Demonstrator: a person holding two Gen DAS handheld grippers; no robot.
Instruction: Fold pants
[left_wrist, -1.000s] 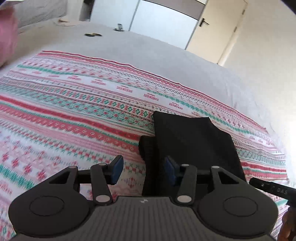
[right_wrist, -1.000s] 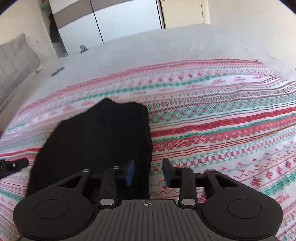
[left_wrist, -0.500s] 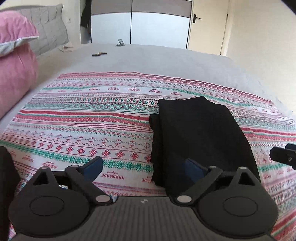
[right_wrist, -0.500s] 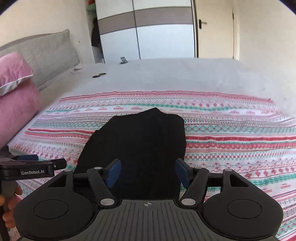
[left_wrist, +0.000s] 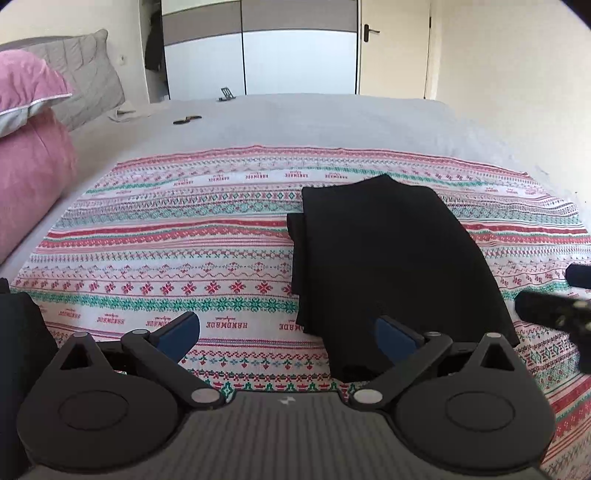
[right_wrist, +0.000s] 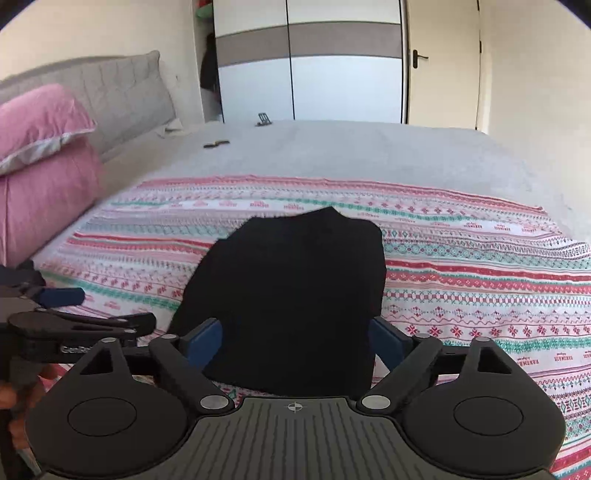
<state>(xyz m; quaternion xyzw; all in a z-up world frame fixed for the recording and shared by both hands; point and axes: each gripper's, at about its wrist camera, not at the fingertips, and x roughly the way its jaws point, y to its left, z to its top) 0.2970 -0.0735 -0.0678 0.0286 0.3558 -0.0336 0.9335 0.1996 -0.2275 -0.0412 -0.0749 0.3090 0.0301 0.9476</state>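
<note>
The black pants (left_wrist: 388, 258) lie folded into a compact stack on the striped patterned blanket (left_wrist: 184, 266). They also show in the right wrist view (right_wrist: 291, 299). My left gripper (left_wrist: 288, 334) is open and empty, held back from the pants' near left edge. My right gripper (right_wrist: 295, 341) is open and empty, just in front of the pants' near edge. The right gripper's tip shows at the right of the left wrist view (left_wrist: 546, 314). The left gripper shows at the left of the right wrist view (right_wrist: 74, 325).
The blanket covers the near part of a grey bed (left_wrist: 314, 122). Pink pillows (left_wrist: 29, 147) lean against a grey headboard (right_wrist: 110, 96) at the left. Small dark items (left_wrist: 186, 119) lie far back on the bed. A wardrobe (right_wrist: 310, 66) and door stand beyond.
Both grippers opened wide and pulled back and up from the folded pants. The views levelled out toward the room. The pants stay in place on the blanket.
</note>
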